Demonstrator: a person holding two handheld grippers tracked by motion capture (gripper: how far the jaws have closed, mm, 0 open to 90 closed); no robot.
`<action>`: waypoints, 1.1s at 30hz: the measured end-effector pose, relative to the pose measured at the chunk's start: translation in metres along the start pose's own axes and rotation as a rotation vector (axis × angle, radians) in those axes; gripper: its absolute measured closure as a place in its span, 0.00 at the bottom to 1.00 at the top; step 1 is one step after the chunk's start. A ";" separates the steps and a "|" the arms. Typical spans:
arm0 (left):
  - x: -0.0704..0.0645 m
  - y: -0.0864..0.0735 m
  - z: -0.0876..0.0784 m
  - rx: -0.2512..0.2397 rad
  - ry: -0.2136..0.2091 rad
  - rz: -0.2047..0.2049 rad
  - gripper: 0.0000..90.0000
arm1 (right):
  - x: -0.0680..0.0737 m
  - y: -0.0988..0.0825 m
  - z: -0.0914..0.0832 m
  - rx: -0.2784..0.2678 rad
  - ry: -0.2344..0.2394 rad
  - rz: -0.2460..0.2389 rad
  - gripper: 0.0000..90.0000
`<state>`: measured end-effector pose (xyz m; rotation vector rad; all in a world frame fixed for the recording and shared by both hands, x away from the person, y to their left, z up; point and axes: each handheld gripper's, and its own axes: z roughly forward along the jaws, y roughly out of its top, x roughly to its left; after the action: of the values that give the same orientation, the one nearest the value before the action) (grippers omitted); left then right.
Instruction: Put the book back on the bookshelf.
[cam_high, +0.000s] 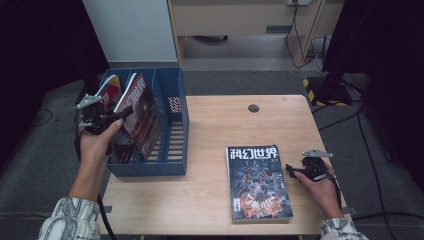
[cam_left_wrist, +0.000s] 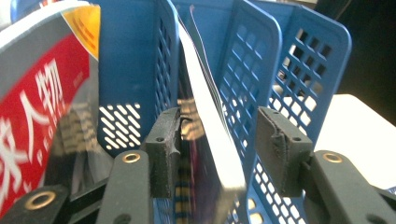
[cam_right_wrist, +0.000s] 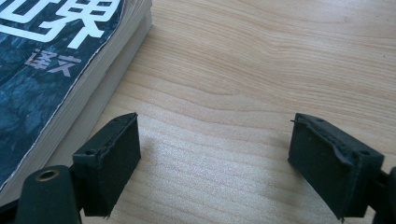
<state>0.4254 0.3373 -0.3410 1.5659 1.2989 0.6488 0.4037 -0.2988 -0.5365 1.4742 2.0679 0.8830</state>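
A pale wooden table carries everything, so both hands can work at an easy reach. Just ahead of the left gripper stands a blue plastic magazine rack with perforated dividers, its slots keeping magazines upright on edge. To the right gripper's left, just beside it, a stack of dark-covered magazines with white Chinese title lettering lies flat, apparently waiting to be filed.

In the left gripper view, a glossy dark-covered magazine with a white page edge leans in the rack's slot, between the left gripper's jaws. One pad rests against its cover; the other stands clear of it, so the grip looks released, letting the rack take the weight. Beyond the jaws to the left, a red-covered magazine with white characters fills the neighbouring slot.

The right gripper hangs with jaws wide apart and empty over bare wood, the stack's page edges just beside its left jaw, likely poised for the next pick.
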 end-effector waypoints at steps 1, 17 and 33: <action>0.000 0.000 0.000 0.000 0.000 0.000 0.55 | 0.000 0.000 0.000 0.000 0.000 0.000 0.19; -0.016 -0.062 -0.027 -0.002 -0.029 0.051 0.50 | 0.000 0.000 0.000 0.005 0.003 -0.004 0.18; -0.038 -0.090 -0.025 0.031 -0.077 0.077 0.49 | 0.000 0.000 0.000 0.006 0.001 -0.003 0.18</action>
<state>0.3545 0.3066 -0.4060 1.6566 1.2016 0.6120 0.4033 -0.2984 -0.5363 1.4738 2.0754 0.8773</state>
